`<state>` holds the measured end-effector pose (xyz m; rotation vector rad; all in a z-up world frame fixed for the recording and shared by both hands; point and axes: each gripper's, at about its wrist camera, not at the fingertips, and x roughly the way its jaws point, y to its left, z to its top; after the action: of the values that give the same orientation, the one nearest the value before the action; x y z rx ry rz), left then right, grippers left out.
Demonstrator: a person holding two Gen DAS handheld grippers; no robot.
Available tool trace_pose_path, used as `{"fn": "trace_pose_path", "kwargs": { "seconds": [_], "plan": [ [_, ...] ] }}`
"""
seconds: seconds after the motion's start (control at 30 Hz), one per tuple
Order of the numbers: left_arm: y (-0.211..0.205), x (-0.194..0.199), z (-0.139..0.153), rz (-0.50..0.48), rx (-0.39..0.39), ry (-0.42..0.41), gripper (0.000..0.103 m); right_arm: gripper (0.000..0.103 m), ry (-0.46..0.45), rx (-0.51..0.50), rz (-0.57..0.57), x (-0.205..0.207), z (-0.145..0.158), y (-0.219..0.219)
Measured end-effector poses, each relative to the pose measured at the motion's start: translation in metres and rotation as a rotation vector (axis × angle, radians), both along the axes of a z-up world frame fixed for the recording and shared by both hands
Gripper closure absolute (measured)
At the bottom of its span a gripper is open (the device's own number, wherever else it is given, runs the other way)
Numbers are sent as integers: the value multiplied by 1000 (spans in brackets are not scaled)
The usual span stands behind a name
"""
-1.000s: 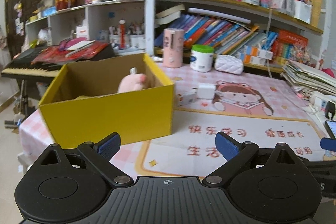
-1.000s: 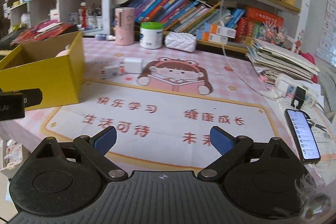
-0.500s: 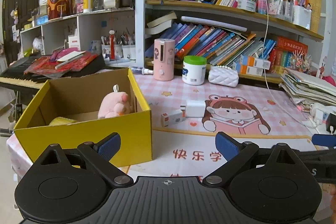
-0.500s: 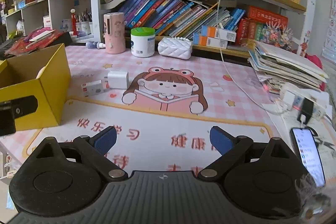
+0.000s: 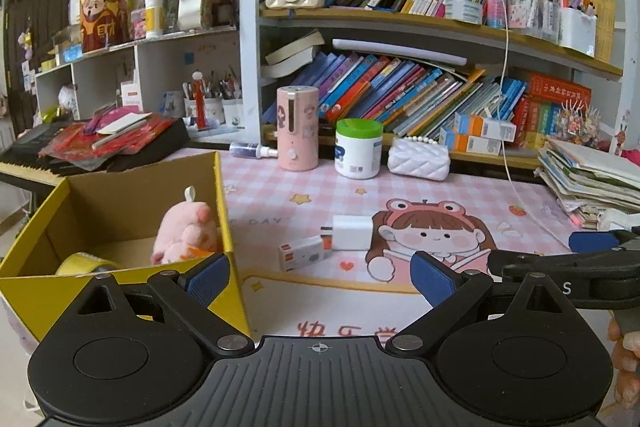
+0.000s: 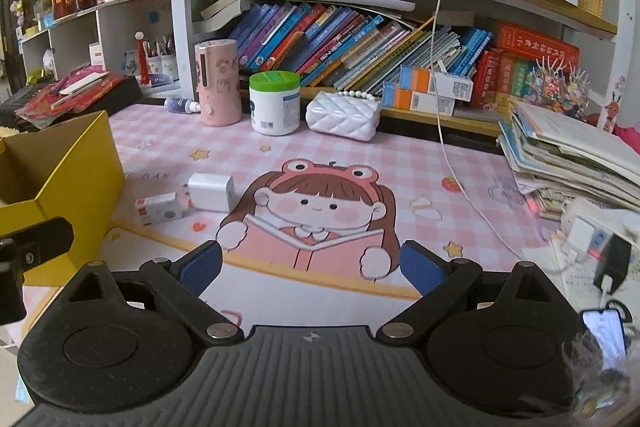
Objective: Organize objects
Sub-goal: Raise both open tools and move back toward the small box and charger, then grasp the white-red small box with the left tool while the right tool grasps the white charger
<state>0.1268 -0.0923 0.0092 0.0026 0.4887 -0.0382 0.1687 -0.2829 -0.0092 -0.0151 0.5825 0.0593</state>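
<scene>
A yellow cardboard box [image 5: 120,291] stands at the table's left, holding a pink plush toy [image 5: 184,231] and a yellow tape roll [image 5: 82,264]. It also shows in the right wrist view [image 6: 80,187]. A white charger block [image 5: 352,233] [image 6: 211,192] and a small white box [image 5: 302,253] [image 6: 158,207] lie on the mat just right of the box. My left gripper [image 5: 320,277] is open and empty, near the box's right front corner. My right gripper [image 6: 310,265] is open and empty above the cartoon mat.
A pink cylinder [image 5: 298,127], a green-lidded white jar [image 5: 358,149] and a white quilted purse [image 5: 418,159] stand at the back by the bookshelf. A stack of papers [image 6: 572,155], a power strip [image 6: 592,235], a white cable [image 6: 452,163] and a phone [image 6: 604,337] lie at the right.
Both grippers have moved forward and lifted, so the charger, the small box and the box's contents show closer. Both stay open and empty.
</scene>
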Motion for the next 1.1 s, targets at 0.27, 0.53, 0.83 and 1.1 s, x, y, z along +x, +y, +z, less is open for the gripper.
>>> {"fn": "trace_pose_path", "kwargs": {
  "seconds": [0.27, 0.53, 0.83, 1.1],
  "plan": [
    [-26, 18, -2, -28, 24, 34, 6, 10, 2, 21, 27, 25, -4, -21],
    [-37, 62, -16, 81, 56, 129, 34, 12, 16, 71, 34, 51, -12, -33],
    [-48, 126, -50, 240, 75, 187, 37, 12, 15, 104, 38, 76, -16, -38],
    [-38, 172, -83, 326, 117, 233, 37, 12, 39, 98, 53, 86, -21, -45]
  ]
}}
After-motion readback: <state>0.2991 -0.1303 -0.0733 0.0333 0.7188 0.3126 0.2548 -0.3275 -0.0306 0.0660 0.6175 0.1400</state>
